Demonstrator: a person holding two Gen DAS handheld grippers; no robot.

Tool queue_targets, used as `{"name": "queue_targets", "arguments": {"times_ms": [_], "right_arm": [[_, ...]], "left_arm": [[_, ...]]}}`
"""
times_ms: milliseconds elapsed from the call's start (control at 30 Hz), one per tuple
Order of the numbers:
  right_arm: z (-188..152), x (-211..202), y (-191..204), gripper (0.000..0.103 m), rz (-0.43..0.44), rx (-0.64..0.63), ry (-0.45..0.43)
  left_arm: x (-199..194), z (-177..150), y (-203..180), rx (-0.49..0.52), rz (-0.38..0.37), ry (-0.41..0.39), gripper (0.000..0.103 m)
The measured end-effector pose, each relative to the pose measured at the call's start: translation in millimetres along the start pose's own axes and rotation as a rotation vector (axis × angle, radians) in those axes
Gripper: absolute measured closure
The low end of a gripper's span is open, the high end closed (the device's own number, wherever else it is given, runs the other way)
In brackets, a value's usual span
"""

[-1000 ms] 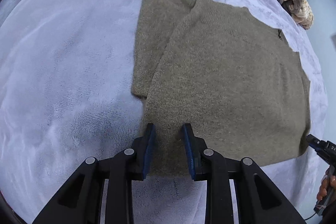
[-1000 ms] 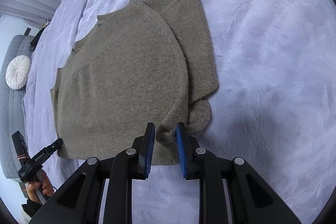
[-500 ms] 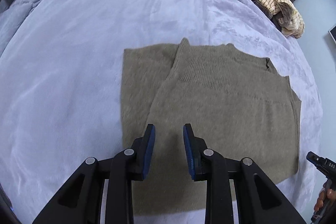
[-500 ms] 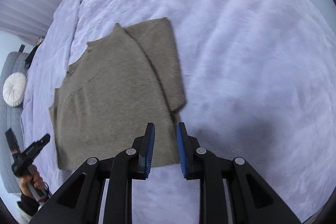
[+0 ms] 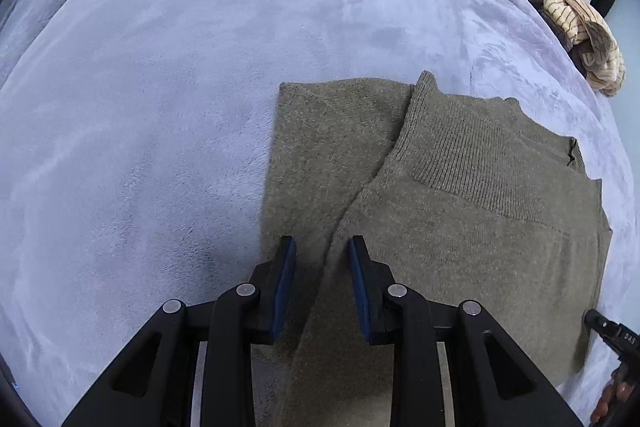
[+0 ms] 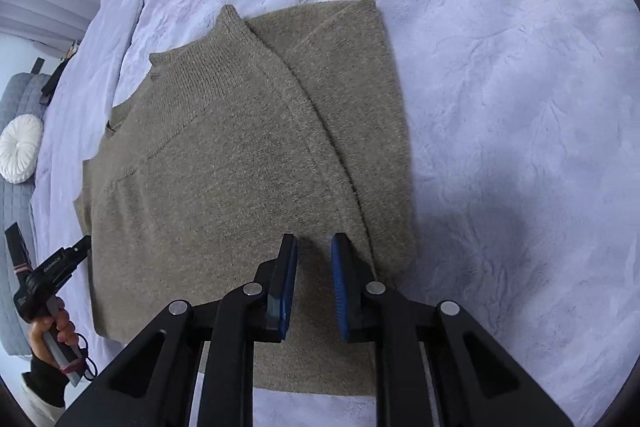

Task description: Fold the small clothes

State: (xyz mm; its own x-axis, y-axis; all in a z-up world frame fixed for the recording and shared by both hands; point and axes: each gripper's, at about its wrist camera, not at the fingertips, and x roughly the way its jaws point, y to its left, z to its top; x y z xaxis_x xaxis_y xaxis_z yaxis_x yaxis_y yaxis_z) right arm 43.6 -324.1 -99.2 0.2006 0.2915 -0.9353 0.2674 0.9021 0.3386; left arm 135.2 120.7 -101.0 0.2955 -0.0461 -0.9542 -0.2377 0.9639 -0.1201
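Observation:
An olive-brown knit sweater (image 5: 460,211) lies flat on a lavender plush blanket (image 5: 160,107), with a sleeve folded across its body. My left gripper (image 5: 320,251) is open and empty, hovering over the sweater's near left part. In the right wrist view the same sweater (image 6: 224,163) fills the middle. My right gripper (image 6: 314,247) is open and empty, over the sweater's near edge beside the folded sleeve. Each gripper also shows at the edge of the other's view: the right one (image 5: 612,335) and the left one (image 6: 52,267), held in a hand.
A pile of striped and dark clothes (image 5: 568,3) lies at the blanket's far right edge. A round white cushion (image 6: 20,149) sits on a grey sofa at the left. The blanket (image 6: 520,107) spreads wide around the sweater.
Both grippers have moved forward over the sweater from its near hem. The bunched sleeve end near the right gripper one second ago now lies flat. Both stay open.

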Motion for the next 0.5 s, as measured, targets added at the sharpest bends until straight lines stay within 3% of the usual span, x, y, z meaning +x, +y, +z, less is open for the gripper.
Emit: {"name": "queue_targets", "arguments": {"times_ms": [233, 500], "right_arm": [[-13.0, -24.2, 1.9, 0.079, 0.003, 0.014, -0.006], [-49.3, -34.5, 23.0, 0.065, 0.042, 0.022, 0.025]], "left_arm": [[-17.4, -27.4, 0.5, 0.013, -0.004, 0.037, 0.074], [-37.4, -61.0, -7.4, 0.064, -0.013, 0.075, 0.074]]}}
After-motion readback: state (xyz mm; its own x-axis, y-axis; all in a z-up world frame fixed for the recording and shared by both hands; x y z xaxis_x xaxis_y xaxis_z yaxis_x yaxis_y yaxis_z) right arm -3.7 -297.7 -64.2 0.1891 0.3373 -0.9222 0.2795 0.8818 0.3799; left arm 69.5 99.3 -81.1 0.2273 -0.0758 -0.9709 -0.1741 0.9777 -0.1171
